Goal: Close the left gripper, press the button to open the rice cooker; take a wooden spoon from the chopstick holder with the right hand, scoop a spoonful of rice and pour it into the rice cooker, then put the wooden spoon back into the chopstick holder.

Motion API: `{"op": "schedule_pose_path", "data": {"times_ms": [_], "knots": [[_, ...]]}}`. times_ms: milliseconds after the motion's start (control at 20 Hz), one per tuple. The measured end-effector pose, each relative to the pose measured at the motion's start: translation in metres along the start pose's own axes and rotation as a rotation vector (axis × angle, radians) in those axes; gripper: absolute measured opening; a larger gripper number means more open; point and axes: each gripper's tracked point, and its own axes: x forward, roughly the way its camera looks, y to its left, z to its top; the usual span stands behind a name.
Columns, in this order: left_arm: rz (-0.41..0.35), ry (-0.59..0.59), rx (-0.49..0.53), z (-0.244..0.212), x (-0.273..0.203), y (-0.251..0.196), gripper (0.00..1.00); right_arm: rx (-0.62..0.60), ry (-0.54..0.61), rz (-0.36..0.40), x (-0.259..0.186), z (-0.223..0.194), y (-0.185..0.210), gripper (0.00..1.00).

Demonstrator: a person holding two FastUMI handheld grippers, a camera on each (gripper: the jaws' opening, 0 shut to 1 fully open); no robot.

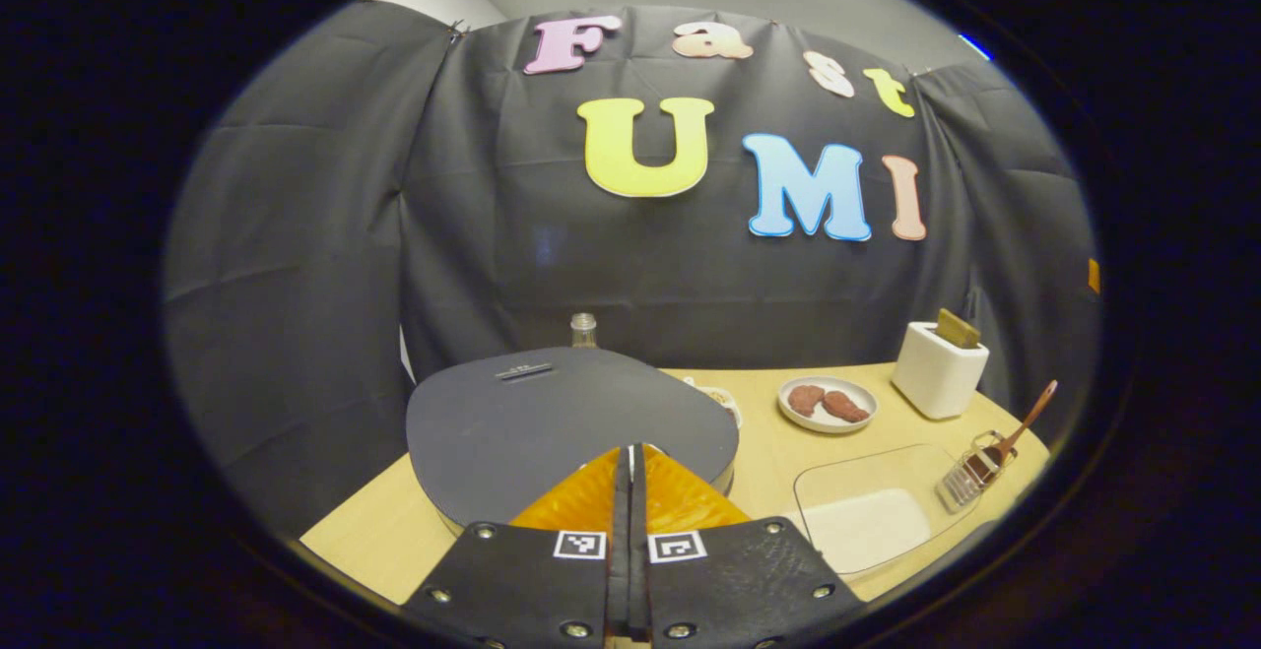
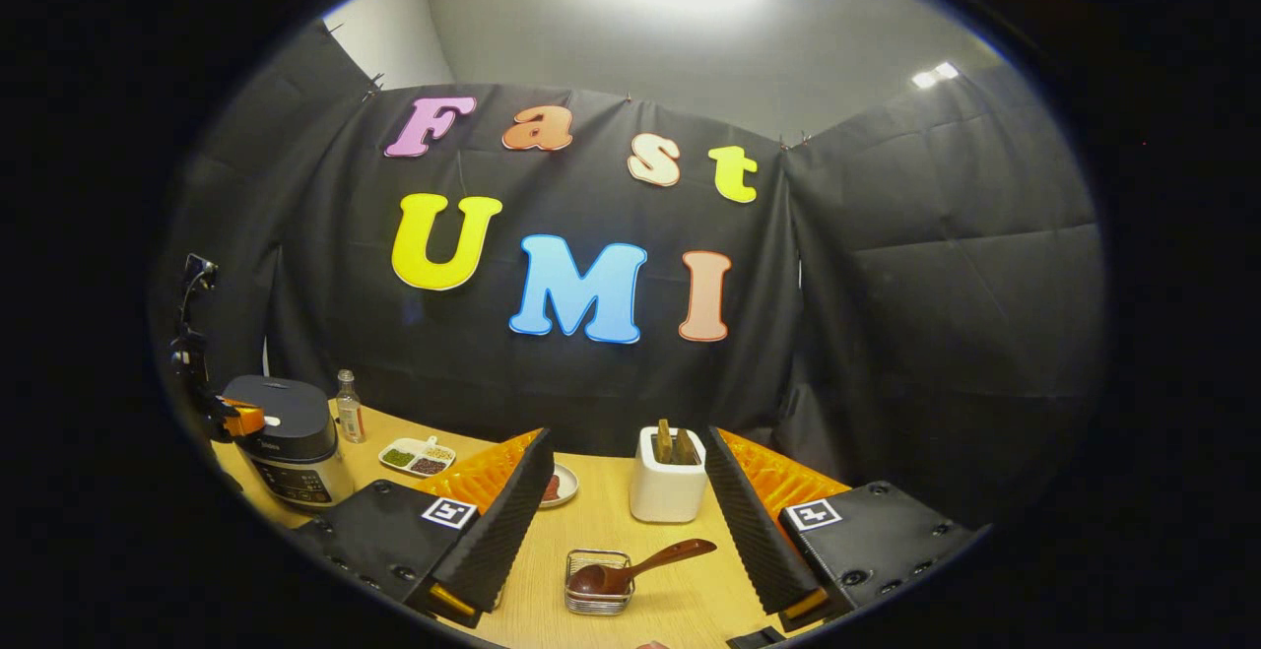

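In the left gripper view my left gripper (image 1: 630,477) is shut, its fingers pressed together just above the near edge of the rice cooker's (image 1: 552,418) dark, closed lid. The right gripper view has the cooker (image 2: 288,442) at far left with the left gripper (image 2: 236,421) at its lid. My right gripper (image 2: 630,531) stands open and holds nothing. Between and just below its fingers lies the wooden spoon (image 2: 640,565), bowl down in a small wire basket (image 2: 597,585). The same spoon (image 1: 1025,422) and basket (image 1: 967,477) sit at the table's right end. A glass dish of rice (image 1: 867,521) lies beside them.
A white holder (image 2: 668,489) with wooden pieces stands behind the basket, seen also as the white holder (image 1: 939,370). A plate of brown food (image 1: 828,403), a small bottle (image 2: 347,408) and a divided dish (image 2: 419,456) stand on the wooden table (image 2: 680,610).
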Motion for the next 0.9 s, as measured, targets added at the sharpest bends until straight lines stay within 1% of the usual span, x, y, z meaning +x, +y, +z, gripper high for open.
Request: {"op": "schedule_pose_path", "data": {"times_ms": [150,200,250,300,350,400,450,550,700,800,900], "knots": [[0.010,0.020,0.030,-0.009,0.005,0.000,0.01,-0.015,0.008,0.019,0.001,0.000,0.006,0.98],[0.014,0.043,0.023,-0.013,0.006,0.000,0.00,-0.023,0.007,0.022,0.000,-0.001,0.007,0.97],[0.010,0.053,-0.008,-0.012,0.007,0.000,0.05,-0.029,0.007,0.027,0.000,0.000,0.008,0.98],[-0.002,0.080,-0.062,-0.013,0.008,0.001,0.00,-0.032,0.006,0.032,-0.001,0.000,0.010,0.98],[-0.018,0.114,-0.118,-0.015,0.010,0.000,0.05,-0.035,0.007,0.039,-0.001,0.000,0.012,0.98],[-0.030,0.131,-0.139,-0.015,0.011,0.000,0.02,-0.037,0.009,0.047,-0.001,-0.001,0.014,0.98],[-0.031,0.128,-0.125,-0.016,0.011,0.002,0.02,-0.036,0.008,0.054,-0.002,-0.001,0.017,0.98],[-0.027,0.077,-0.082,-0.008,0.010,0.002,0.02,-0.032,-0.002,0.066,-0.003,0.003,0.019,0.98],[-0.003,0.017,-0.064,0.012,0.003,0.003,0.01,-0.026,0.002,0.080,-0.003,0.000,0.019,0.98],[0.028,-0.072,-0.006,0.044,-0.003,0.009,0.00,-0.013,0.008,0.082,-0.003,-0.004,0.017,0.98],[0.072,-0.179,0.074,0.082,-0.015,0.014,0.01,0.004,0.016,0.088,-0.002,-0.009,0.016,0.98]]}}
